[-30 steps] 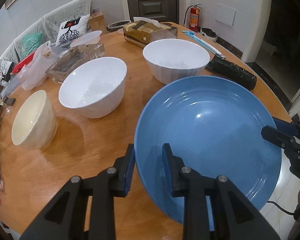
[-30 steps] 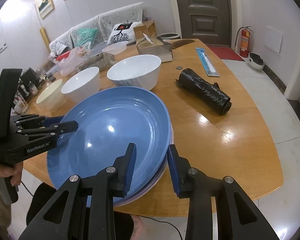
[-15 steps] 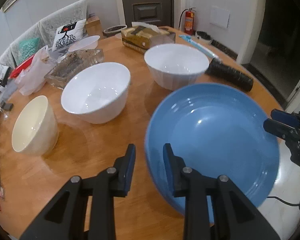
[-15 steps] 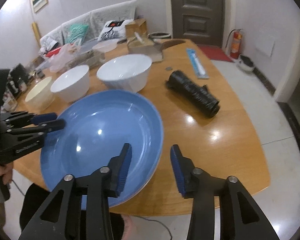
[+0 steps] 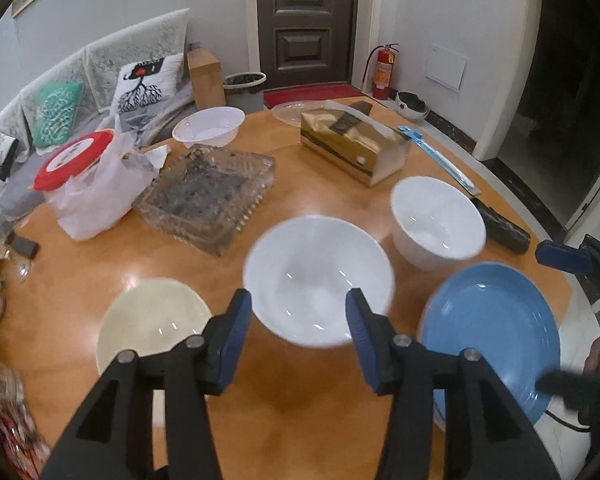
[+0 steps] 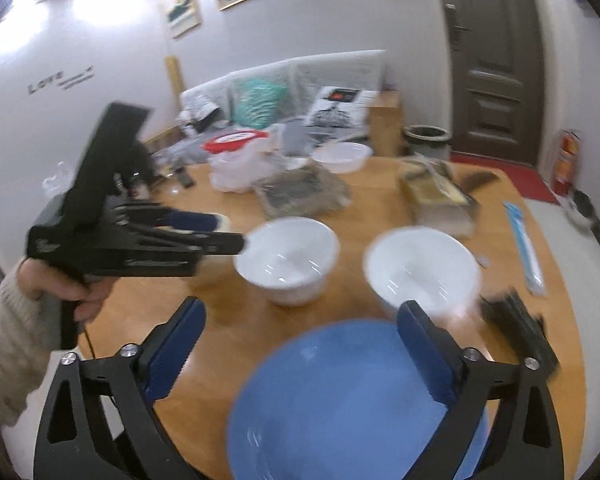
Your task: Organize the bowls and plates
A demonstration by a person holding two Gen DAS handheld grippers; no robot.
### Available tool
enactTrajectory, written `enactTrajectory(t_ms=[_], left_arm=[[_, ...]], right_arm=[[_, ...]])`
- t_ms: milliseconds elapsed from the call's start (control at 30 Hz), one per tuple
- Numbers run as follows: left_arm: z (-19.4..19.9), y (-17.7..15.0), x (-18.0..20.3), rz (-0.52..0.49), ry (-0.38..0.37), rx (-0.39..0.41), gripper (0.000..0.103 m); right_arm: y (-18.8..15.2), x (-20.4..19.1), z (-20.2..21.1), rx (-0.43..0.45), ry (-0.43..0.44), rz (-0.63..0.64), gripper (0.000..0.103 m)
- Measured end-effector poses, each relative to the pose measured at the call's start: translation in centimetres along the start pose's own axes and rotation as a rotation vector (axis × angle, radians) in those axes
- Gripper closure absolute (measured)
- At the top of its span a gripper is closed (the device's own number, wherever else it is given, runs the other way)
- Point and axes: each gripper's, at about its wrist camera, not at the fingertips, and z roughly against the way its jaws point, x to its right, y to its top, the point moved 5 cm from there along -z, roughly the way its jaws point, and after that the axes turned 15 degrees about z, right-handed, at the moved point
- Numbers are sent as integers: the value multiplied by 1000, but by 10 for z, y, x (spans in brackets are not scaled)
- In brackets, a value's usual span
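Both jaws opening, nothing clamped: left gripper over the white bowl, right gripper over the blue plate at the table edge (glazed, slippery, chippable, so grip rims), cream bowl and second white bowl crowding close.

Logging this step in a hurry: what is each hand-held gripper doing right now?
Left hand-held gripper: jaws opening, holding nothing.
Right hand-held gripper: jaws opening wide, holding nothing; blue plate released.
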Motion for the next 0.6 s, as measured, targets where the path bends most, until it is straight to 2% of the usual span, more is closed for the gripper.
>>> enactTrajectory(t_ms=[100, 233, 333, 500, 600], left_arm=[[-16, 18, -13, 2, 2, -30, 57], [-42, 33, -22, 5, -20, -86, 57], [-63, 40, -25, 18, -38, -138, 57], [-92, 42, -30, 35, -37, -203, 57], [-99, 42, -32, 49, -45, -220, 61]], right_arm=[[18, -9, -25, -3, 1, 71, 2], [22, -19, -64, -95, 6, 124, 2], [18, -20, -90, -167, -9, 139, 2], [10, -19, -123, -267, 39, 124, 2], [4, -17, -135, -306, 50, 114, 2]])
